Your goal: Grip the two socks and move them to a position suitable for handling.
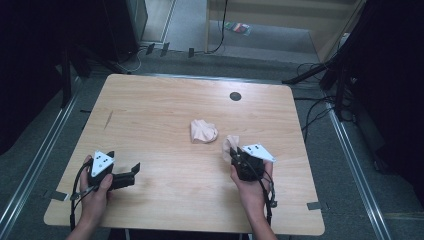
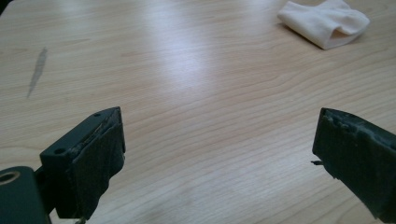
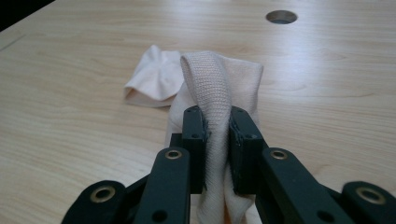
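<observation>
1. The right claw (image 3: 217,135) is closed on a pale pink ribbed sock (image 3: 210,88). In the right gripper view the sock's band stands up as a loop between the two black jaws, and the rest of the fabric hangs down under them.

2. In the high view this held sock (image 1: 230,145) sits at the claw's tip, at about 11 o'clock from the right hand (image 1: 252,187), a little above the worktop (image 1: 165,100).

3. A second, bunched sock (image 1: 203,131) lies flat on the worktop, near the middle. From the right claw (image 1: 235,152) it lies at about 10 o'clock, close by but not touching the held one.

4. In the right gripper view the lying sock (image 3: 152,84) shows behind and left of the held loop, its long axis running roughly across the view, from 9 to 3 o'clock.

5. The left claw (image 2: 219,154) stands wide open and holds nothing; bare wood shows between its jaws. The lying sock (image 2: 327,23) is at about 1 o'clock from it, well apart.

6. In the high view the left claw (image 1: 131,172) points toward 3 o'clock, near the front left of the worktop.

7. Judgement: the right hand is far nearer to the lying sock, so pairing the two turns on a short carry toward 10 o'clock; the left claw would have to cross much more of the worktop to help.
</observation>
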{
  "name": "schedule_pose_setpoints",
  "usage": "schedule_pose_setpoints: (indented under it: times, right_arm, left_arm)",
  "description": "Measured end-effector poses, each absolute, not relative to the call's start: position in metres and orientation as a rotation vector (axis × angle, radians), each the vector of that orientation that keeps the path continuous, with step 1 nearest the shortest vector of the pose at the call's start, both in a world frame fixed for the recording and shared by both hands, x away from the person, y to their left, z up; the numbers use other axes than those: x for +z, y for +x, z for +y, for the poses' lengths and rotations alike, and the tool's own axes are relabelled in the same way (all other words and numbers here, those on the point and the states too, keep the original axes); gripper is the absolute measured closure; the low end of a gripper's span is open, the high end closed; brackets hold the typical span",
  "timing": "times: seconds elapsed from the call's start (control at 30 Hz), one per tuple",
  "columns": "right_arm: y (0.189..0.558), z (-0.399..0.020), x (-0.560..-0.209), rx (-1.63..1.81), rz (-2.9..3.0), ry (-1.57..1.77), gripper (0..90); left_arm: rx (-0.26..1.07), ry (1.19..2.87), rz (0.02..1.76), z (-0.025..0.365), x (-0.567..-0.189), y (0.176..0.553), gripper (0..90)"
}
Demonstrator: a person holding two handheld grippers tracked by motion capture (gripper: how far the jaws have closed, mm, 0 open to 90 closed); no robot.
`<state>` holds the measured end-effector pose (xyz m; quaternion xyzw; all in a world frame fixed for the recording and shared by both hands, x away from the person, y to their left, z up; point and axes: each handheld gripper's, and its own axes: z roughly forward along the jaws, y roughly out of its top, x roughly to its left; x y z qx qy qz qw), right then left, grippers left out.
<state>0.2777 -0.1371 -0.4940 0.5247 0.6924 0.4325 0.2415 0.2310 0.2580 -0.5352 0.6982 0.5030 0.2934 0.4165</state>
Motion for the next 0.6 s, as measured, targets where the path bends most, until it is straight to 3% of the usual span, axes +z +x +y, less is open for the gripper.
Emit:
schedule_pose_setpoints:
  times: [0.6]
  right_arm:
    - [0.256, -0.071, -0.513, 1.183, 2.041, 1.368, 78.8]
  left_arm:
    - [0.681, 1.767, 1.191, 0.225, -0.536, 0.230, 3.2]
